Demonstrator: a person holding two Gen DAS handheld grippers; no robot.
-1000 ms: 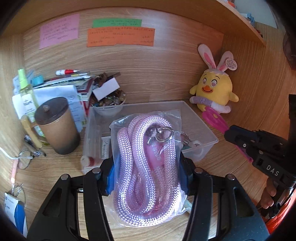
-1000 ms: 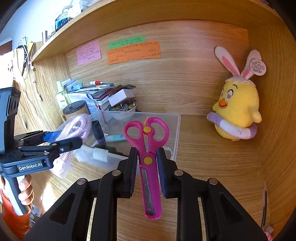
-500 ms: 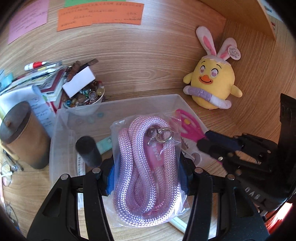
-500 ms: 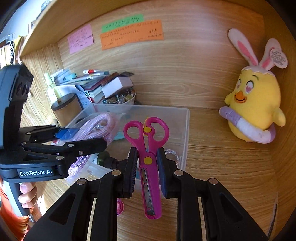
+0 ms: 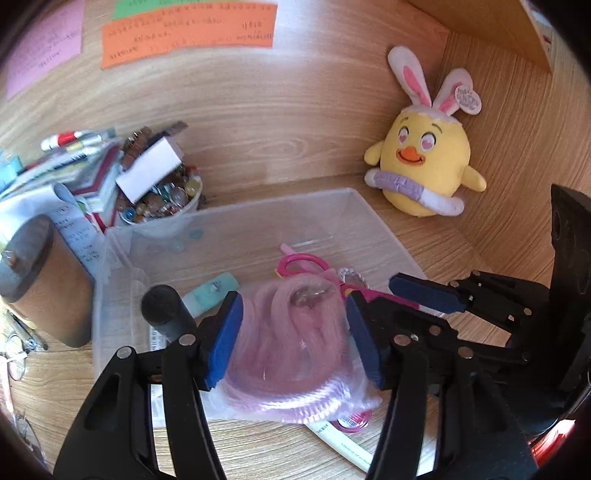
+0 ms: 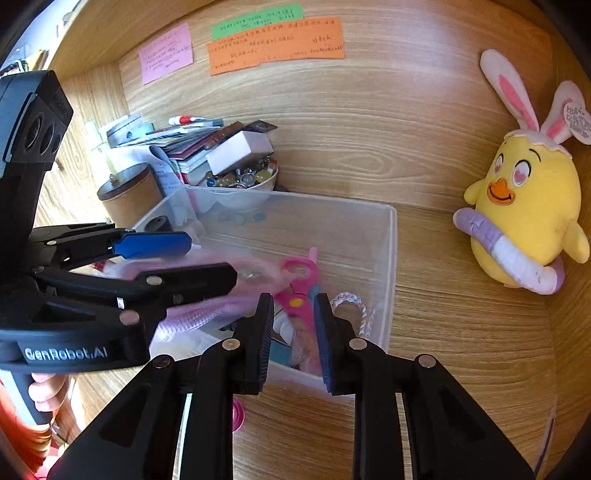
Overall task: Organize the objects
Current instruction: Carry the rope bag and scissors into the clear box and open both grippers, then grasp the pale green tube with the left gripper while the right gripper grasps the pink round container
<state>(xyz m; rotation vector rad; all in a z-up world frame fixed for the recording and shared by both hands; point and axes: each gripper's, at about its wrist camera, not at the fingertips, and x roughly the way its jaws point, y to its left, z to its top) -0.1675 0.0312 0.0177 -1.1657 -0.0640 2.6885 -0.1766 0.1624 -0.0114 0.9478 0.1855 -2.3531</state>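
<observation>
Both grippers hover over the clear bin (image 6: 388,236) at centre frame, spread. My left gripper (image 5: 293,332) just brackets the blurred bagged pink rope (image 5: 288,354); my right gripper (image 6: 293,332) is clear of the pink scissors (image 6: 299,284) lying inside. I'd lift straight up. "GenRobot.AI" reads lower left.

A wood-grain back wall (image 6: 388,122) closes off the alcove, meeting a matching side wall (image 5: 517,122) on the right. An overhead shelf (image 6: 122,33) of the same wood spans the top. Pink (image 6: 166,51), green (image 6: 256,21) and orange (image 6: 275,46) paper notes are stuck to the back wall. The wood-grain worktop (image 6: 461,332) catches bright daylight coming from the left.
</observation>
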